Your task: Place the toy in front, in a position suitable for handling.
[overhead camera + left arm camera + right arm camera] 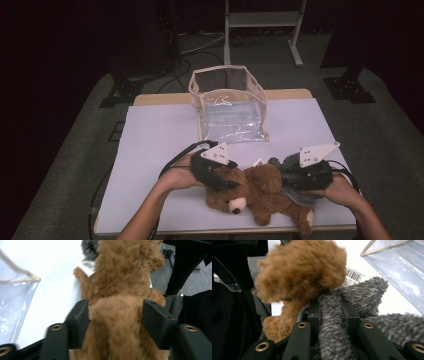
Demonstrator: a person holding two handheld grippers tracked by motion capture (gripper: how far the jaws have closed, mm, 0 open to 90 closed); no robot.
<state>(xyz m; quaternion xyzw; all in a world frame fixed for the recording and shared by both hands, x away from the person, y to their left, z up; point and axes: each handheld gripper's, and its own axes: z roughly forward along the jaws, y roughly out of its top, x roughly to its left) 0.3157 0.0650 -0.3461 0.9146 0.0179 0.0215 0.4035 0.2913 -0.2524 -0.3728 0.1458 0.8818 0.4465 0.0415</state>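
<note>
A brown teddy bear [260, 192] lies on its back near the table's front edge. My left gripper [225, 182] sits over its head end. In the left gripper view the bear's brown fur [117, 290] fills the gap between the jaws, which stand apart, and the fur brushes both pads without looking squeezed. My right gripper [286, 177] is at the bear's other side, shut on a grey plush toy [282, 164]. In the right gripper view a fold of the grey plush [362, 295] is pinched between the jaws, beside the bear [302, 272]. A white barcode label [354, 275] lies behind them.
A clear plastic bag with a beige rim [227, 70] stands open at the far middle of the white table top [160, 140]. Its wall is also seen in the gripper views [15, 302] [397, 262]. Beyond the table stands a metal frame [260, 20] on dark carpet.
</note>
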